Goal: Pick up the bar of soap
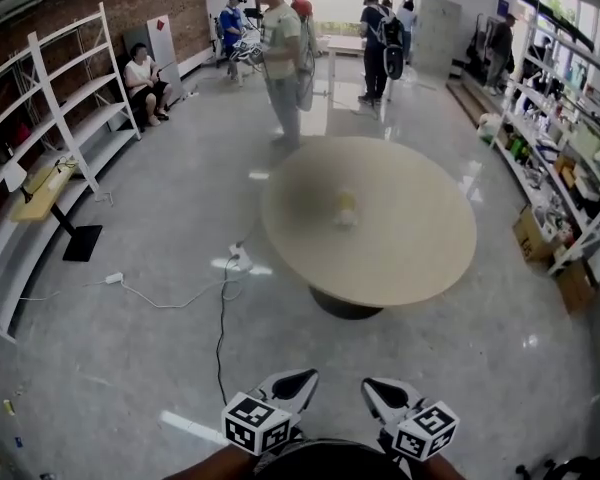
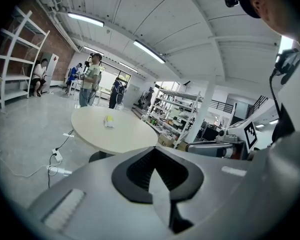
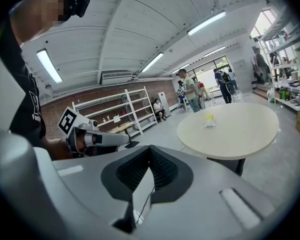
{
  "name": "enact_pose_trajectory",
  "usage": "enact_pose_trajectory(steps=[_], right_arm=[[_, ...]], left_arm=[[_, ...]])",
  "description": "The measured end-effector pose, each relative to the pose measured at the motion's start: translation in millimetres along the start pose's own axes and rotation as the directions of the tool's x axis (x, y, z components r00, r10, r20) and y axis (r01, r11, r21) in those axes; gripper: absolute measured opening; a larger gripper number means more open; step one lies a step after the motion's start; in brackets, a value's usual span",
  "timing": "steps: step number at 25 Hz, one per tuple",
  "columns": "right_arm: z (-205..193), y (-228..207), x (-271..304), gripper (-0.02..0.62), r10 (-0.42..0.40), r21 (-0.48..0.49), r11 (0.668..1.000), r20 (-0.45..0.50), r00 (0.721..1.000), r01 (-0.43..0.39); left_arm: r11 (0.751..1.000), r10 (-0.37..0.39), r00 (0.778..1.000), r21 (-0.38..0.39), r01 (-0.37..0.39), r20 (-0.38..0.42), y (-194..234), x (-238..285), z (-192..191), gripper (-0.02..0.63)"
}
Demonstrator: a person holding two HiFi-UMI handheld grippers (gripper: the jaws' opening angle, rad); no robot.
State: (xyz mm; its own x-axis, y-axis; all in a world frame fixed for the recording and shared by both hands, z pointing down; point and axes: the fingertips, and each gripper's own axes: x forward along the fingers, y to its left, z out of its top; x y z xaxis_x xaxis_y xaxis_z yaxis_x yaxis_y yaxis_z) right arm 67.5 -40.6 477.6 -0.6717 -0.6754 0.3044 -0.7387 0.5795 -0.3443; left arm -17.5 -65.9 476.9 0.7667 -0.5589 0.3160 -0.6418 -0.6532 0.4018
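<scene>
On the middle of the round beige surface (image 1: 420, 268), a small yellow-and-white bar of soap (image 1: 346, 209), well apart from left tongs (image 1: 300, 382) and right tongs (image 1: 378, 390), both pressed together, empty, above glossy grey floor (image 1: 130, 368).

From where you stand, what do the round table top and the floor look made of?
Table top: pale beige, matte, evenly coloured; likely laminate or painted wood. Floor: grey, glossy, mirroring window light; probably polished concrete or stone tile.

Soap (image 1: 346, 208) on table (image 1: 420, 263) centre
</scene>
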Motion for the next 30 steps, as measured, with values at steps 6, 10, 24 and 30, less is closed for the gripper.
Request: enact_pose_trajectory(steps=[6, 10, 24, 30], right_arm=[[6, 23, 57, 0.006, -0.013, 0.015, 1.000, -0.012, 1.000, 0.013], [9, 41, 84, 0.006, 0.011, 0.000, 1.000, -0.039, 0.999, -0.011], [26, 3, 128, 0.006, 0.061, -0.008, 0.998, -0.075, 0.995, -0.061], [72, -41, 139, 0.006, 0.100, -0.036, 0.994, -0.028, 0.995, -0.101]], left_arm=[[1.000, -0.027, 1.000, 0.012, 0.027, -0.003, 46, -27, 7, 0.008], [1.000, -0.024, 0.999, -0.013, 0.024, -0.024, 69, -39, 2, 0.008], [0.998, 0.045, 0.999, -0.035, -0.045, -0.014, 113, -14, 23, 0.007], [0.993, 0.111, 0.994, -0.031, -0.111, -0.005, 128, 22, 53, 0.008]])
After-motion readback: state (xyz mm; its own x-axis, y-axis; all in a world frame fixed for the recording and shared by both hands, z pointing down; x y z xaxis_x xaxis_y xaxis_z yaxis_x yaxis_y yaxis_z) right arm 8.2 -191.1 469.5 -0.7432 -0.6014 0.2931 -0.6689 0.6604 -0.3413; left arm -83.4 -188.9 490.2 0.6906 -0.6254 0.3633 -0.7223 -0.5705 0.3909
